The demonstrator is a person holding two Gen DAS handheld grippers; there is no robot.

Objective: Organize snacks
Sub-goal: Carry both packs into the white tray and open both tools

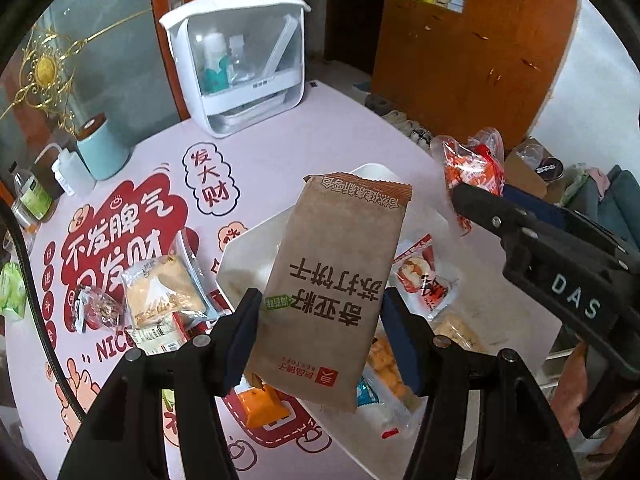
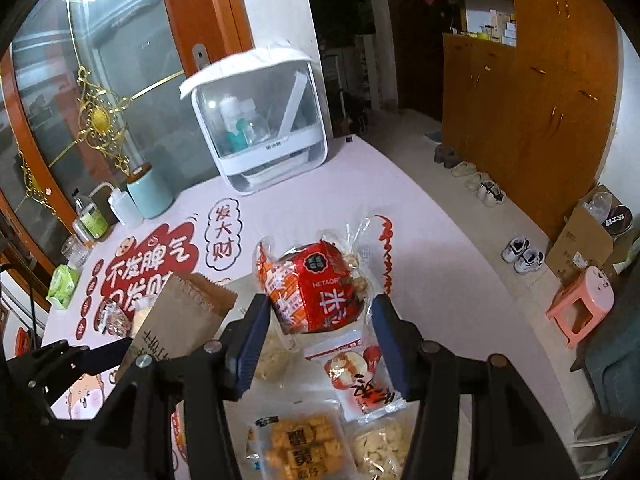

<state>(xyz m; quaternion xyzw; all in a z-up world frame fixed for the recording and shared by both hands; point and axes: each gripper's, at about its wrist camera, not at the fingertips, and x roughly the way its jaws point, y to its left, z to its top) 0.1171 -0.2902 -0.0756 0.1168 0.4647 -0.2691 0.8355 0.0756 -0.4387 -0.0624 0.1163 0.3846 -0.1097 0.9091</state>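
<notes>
Left tool [image 1: 320, 320] squeezes a brown cracker pack [image 1: 332, 280] and holds it up over the white tray [image 1: 248, 256]. Right tool [image 2: 316, 320] has a red snack bag [image 2: 316, 284] between its blue pads [image 2: 252, 344]; I cannot tell if they pinch it. More snack packs [image 2: 304, 448] lie by the tray on the pink worktop [image 2: 420, 280]. Behind the tray stands a white box [image 1: 240, 64].
</notes>
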